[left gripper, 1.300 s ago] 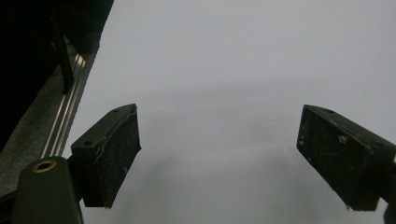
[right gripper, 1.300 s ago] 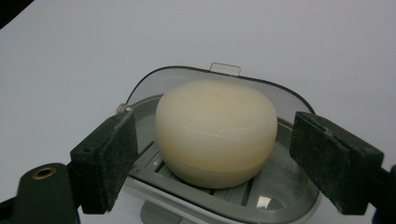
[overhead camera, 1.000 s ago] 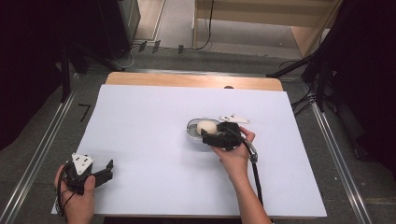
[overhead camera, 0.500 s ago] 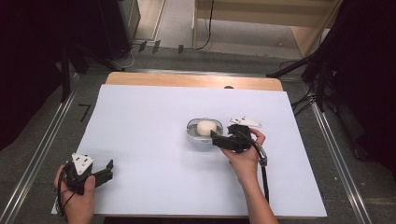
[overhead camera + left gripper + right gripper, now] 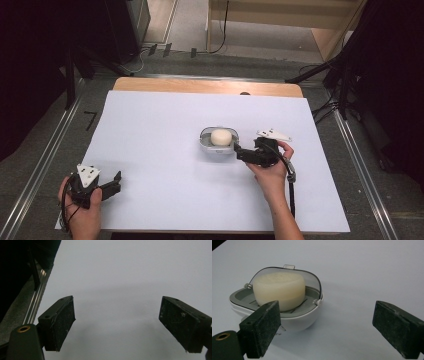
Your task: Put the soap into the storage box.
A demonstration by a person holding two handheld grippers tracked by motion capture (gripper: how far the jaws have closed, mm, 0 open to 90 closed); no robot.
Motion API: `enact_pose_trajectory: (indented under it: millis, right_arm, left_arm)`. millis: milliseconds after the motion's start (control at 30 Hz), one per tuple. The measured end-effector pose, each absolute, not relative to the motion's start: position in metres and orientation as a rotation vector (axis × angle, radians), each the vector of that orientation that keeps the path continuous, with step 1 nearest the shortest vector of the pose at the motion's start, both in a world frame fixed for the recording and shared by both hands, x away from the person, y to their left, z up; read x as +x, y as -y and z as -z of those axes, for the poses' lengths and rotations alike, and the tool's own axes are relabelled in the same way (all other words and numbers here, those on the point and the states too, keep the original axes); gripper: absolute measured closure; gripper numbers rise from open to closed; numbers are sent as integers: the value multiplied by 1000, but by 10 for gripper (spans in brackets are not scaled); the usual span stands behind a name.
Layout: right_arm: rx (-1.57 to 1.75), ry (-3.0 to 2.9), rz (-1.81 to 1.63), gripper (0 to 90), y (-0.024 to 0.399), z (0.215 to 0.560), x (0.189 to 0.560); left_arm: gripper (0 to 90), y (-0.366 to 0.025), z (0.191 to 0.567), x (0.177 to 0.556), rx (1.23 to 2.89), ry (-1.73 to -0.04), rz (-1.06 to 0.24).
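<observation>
Soap dish [image 5: 287,320]: white oval base, grey slatted insert, hinged clear lid raised. Upright, just beyond right gripper's left finger [image 5: 262,330], outside the gap. Cream round soap [image 5: 279,288]: seated inside, upright.

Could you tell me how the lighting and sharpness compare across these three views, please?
High view: even light, dark surroundings, soft detail. Left gripper view: dim, grey table sheet, faint shadows. Right gripper view: soap and soap dish are sharp, with a soft shadow beside them.
</observation>
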State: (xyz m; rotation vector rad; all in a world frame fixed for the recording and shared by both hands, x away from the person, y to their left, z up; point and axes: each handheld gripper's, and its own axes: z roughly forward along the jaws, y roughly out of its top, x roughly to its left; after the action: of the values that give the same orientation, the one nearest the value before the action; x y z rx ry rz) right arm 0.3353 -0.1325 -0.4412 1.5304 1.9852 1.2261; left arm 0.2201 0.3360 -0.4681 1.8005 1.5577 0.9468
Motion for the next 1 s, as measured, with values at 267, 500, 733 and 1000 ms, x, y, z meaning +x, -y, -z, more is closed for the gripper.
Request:
enact_pose_trajectory:
  millis: [267,500,733,1000]
  right_arm:
    - [1532,-1971,-1225,55,146,444,331]
    - [1519,-1978,-1236,10,155,447,328]
    - [1527,-1964,-1238,0,165,450,324]
    - [1539,-1942,-1231,0,177,453,320]
  left_arm:
    - [144,-336,468,220,1806,-1559,-948]
    - [144,-336,468,220,1807,-1559,-949]
    - [144,-335,468,220,1811,-1558,-951]
    - [144,-335,468,220,1814,-1558,-952]
